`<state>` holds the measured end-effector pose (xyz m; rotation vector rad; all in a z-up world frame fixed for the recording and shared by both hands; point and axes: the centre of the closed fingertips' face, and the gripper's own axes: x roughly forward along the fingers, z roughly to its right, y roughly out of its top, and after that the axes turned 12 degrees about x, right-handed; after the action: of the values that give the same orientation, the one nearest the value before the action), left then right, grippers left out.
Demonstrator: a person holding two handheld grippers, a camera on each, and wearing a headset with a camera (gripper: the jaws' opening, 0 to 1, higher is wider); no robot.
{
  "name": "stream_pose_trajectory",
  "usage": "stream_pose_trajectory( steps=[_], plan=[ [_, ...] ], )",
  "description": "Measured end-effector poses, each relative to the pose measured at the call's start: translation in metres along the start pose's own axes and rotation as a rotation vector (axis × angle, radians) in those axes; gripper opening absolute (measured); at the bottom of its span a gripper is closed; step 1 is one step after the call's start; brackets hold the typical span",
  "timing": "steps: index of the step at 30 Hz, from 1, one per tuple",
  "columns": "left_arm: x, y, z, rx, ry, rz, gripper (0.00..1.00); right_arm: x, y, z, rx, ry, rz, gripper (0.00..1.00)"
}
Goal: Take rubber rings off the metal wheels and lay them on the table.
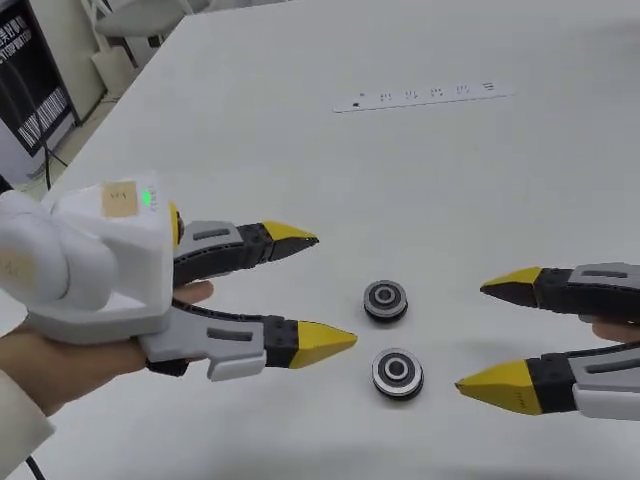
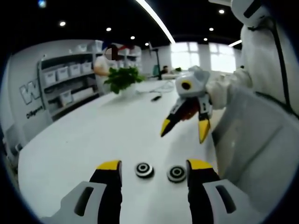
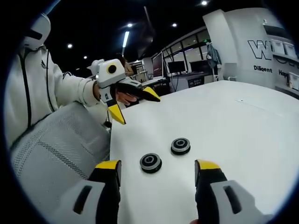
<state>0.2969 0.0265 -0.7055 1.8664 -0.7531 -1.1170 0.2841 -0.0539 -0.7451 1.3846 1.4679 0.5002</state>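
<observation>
White housings, yellow-tipped jaws, pale jacket

The left gripper point(image 1: 335, 290) and right gripper point(image 1: 470, 335) share one build: grey jaw arms, a black band, then pointed yellow tips. The left one's boxy white housing point(image 1: 110, 250) bears a tan sticker point(image 1: 120, 198) and a lit green lamp point(image 1: 147, 199). The person wears a white jacket point(image 3: 42, 93) with a dark cord point(image 3: 25, 84) down the chest, a cream cuff point(image 1: 20, 430) and a white headset point(image 3: 36, 29)

Bright, even overhead ceiling light, soft faint shadows (fisheye bending, slight blur)
</observation>
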Motion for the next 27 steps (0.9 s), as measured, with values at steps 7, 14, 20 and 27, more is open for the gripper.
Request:
stream_pose_trajectory(
  steps=[7, 14, 20, 27],
  plan=[
    [0.009, -0.011, 0.004, -0.004, -0.019, -0.008, 0.49, 0.006, -0.007, 0.002, -0.016, 0.010, -0.019, 0.57],
    [0.016, -0.022, 0.009, -0.011, -0.026, -0.025, 0.43, 0.011, -0.014, 0.004, -0.039, 0.015, -0.036, 0.49],
    [0.023, -0.030, 0.016, -0.016, -0.047, -0.036, 0.37, 0.019, -0.022, 0.002, -0.060, 0.030, -0.060, 0.43],
    [0.034, -0.032, 0.030, -0.017, -0.086, -0.036, 0.32, 0.031, -0.028, -0.005, -0.086, 0.069, -0.088, 0.37]
  ],
)
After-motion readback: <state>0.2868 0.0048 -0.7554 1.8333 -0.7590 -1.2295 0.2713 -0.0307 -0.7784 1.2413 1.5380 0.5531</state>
